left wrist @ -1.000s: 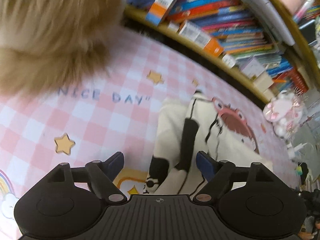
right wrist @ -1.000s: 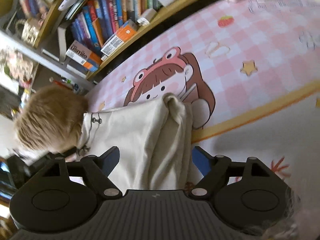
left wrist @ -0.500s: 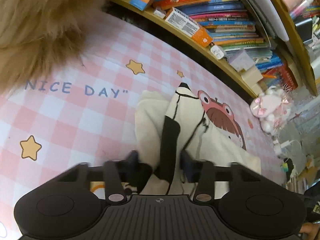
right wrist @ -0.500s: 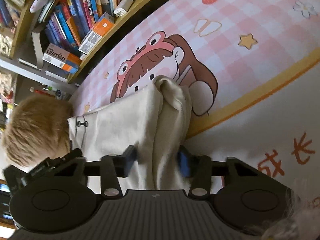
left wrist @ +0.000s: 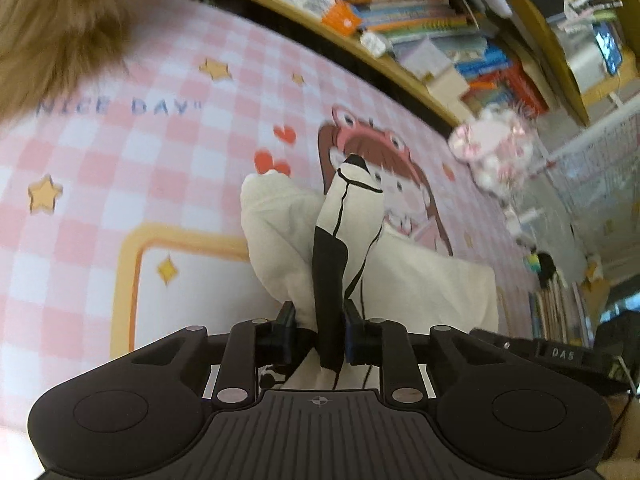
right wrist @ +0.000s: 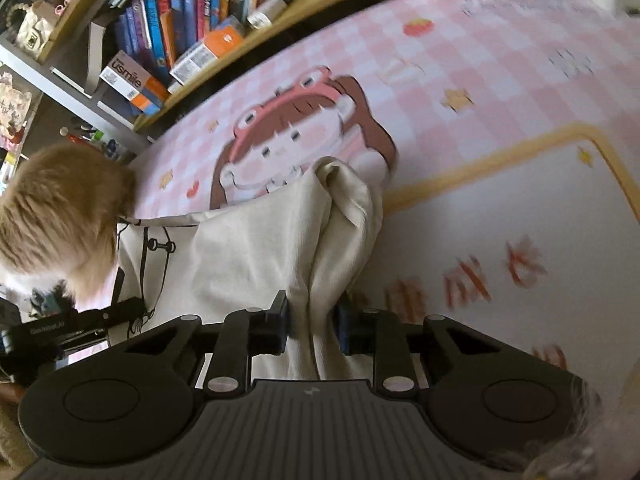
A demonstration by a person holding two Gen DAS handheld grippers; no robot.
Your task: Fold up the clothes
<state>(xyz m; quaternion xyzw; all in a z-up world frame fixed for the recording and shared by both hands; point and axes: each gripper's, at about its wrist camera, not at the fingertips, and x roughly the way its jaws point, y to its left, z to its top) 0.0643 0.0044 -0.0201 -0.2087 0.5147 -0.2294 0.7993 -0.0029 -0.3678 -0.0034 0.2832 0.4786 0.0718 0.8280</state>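
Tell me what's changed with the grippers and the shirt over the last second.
Both grippers have been closing and are now pinched on bunched folds of the cream shirt: the left gripper on the fold with the black print, the right gripper on a plain fold. A second ago both stood open with the cloth loose between them. The shirt still lies on the pink checked mat, and the bookshelf is unchanged.

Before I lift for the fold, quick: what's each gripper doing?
Left gripper: has just been closing, now shut on the cream garment at its black-printed bunch.
Right gripper: has just been closing, now shut on the garment's plain gathered edge.
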